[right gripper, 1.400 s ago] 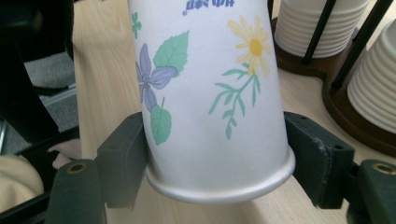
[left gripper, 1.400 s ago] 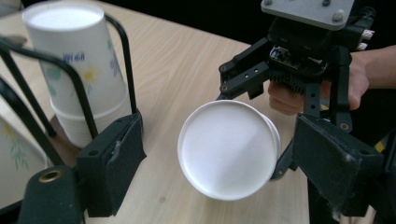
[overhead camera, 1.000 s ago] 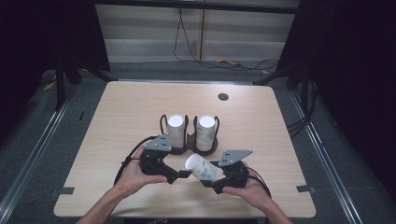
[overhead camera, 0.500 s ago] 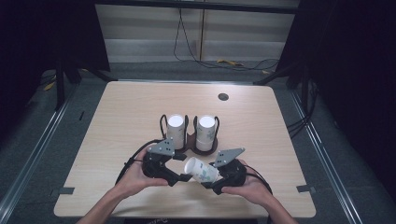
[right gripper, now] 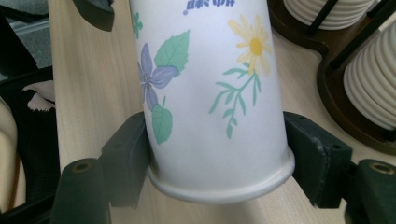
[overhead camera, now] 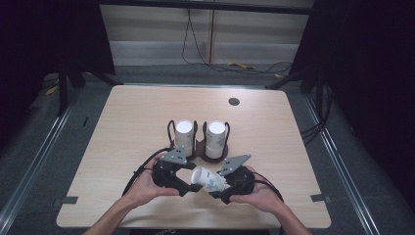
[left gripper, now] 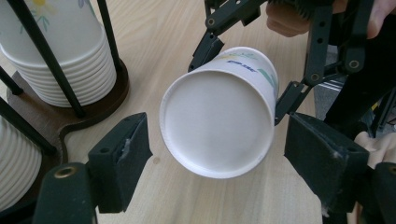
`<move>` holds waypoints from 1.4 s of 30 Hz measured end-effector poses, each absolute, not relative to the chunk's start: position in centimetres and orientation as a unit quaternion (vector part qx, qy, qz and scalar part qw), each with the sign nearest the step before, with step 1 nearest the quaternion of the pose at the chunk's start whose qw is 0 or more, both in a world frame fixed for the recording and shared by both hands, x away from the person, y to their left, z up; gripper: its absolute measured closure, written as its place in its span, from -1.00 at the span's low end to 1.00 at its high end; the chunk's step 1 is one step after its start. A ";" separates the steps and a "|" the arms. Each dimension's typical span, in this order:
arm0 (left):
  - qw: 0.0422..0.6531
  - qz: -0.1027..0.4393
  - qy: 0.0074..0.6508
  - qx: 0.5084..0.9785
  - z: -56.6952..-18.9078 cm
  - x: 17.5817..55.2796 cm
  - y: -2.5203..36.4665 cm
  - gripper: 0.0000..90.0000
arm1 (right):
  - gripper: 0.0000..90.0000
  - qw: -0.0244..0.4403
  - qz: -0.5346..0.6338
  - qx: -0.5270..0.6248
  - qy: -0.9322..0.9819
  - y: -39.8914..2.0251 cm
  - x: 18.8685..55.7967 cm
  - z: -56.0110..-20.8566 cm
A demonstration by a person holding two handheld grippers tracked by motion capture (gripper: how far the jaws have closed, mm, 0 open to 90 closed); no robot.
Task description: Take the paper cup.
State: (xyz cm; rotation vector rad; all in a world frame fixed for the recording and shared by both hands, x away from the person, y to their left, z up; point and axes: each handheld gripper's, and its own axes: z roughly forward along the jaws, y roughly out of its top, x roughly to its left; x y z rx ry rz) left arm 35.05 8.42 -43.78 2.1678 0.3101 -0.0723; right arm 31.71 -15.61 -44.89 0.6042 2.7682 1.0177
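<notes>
paper cup [overhead camera: 207, 179]: we find it held on its side above the near edge of the counter [overhead camera: 127, 127], between the two hands; white, printed with flowers and leaves, its base turned toward the left hand-held gripper.
right hand-held gripper [right gripper: 217, 163]: we note its jaws pinching the paper cup near the rolled rim, one pad pressed on each side.
left hand-held gripper [left gripper: 217, 154]: we note its jaws spread to either side of the cup's base, a gap showing at both pads; they have just been opening, with the cup's base between them.
cup holder [overhead camera: 199, 147]: we record a dark wooden base with black wire uprights, just beyond the grippers, carrying two stacks of cups [overhead camera: 185, 134] upside down.
hands: we see one on each gripper, coming in from the near edge.
</notes>
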 end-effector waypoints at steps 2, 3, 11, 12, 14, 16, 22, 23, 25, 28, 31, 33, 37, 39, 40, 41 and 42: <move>0.455 -0.026 0.126 0.881 -43.7 35.1 8.5 -0.55 | -0.36 0.067 0.334 0.195 0.920 -15.4 31.7 -44.8; 0.456 -0.025 0.127 0.880 -43.6 35.2 8.6 -0.56 | -0.36 0.067 0.332 0.192 0.921 -15.2 31.7 -44.7; 0.450 -0.037 0.120 0.884 -43.7 35.3 8.5 -0.51 | -0.36 0.071 0.328 0.178 0.925 -14.3 31.6 -44.9; 0.449 -0.038 0.121 0.885 -43.7 35.3 8.4 -0.50 | -0.36 0.072 0.326 0.178 0.926 -14.2 31.5 -44.9; 0.450 -0.041 0.116 0.884 -43.7 35.4 8.3 -0.47 | -0.36 0.070 0.326 0.175 0.926 -14.2 31.6 -45.0; 0.447 -0.041 0.103 0.888 -43.7 35.3 8.0 -0.37 | -0.36 0.069 0.324 0.174 0.927 -14.2 31.6 -45.0; 0.434 -0.045 0.094 0.895 -43.8 35.3 7.6 -0.31 | -0.36 0.071 0.320 0.172 0.929 -14.3 31.6 -44.8; 0.432 -0.045 0.093 0.896 -43.8 35.2 7.6 -0.31 | -0.36 0.074 0.317 0.170 0.930 -14.3 31.6 -44.8; 0.435 -0.043 0.092 0.895 -43.8 35.2 7.5 -0.31 | -0.36 0.074 0.315 0.169 0.931 -14.3 31.5 -44.8; 0.430 -0.039 0.097 0.897 -43.9 35.1 7.3 -0.42 | -0.36 0.075 0.314 0.167 0.932 -14.2 31.4 -44.8; 0.426 -0.044 0.094 0.899 -44.0 35.0 7.2 -0.39 | -0.36 0.073 0.314 0.165 0.932 -14.1 31.4 -44.8; 0.424 -0.049 0.093 0.899 -44.0 35.0 7.2 -0.38 | -0.36 0.072 0.313 0.161 0.933 -14.0 31.3 -44.8; 0.421 -0.057 0.092 0.900 -44.0 34.9 7.2 -0.32 | -0.36 0.073 0.311 0.156 0.935 -13.9 31.2 -44.8; 0.418 -0.059 0.090 0.902 -44.0 34.9 7.2 -0.31 | -0.36 0.073 0.311 0.153 0.935 -13.9 31.2 -44.8; 0.419 -0.061 0.090 0.902 -44.1 34.9 7.2 -0.31 | -0.36 0.075 0.310 0.152 0.936 -13.9 31.2 -44.8; 0.414 -0.062 0.092 0.903 -44.1 34.9 7.1 -0.32 | -0.36 0.075 0.309 0.152 0.936 -13.8 31.1 -44.8; 0.415 -0.062 0.088 0.904 -44.2 35.0 7.1 -0.32 | -0.36 0.076 0.306 0.148 0.937 -13.8 31.1 -44.8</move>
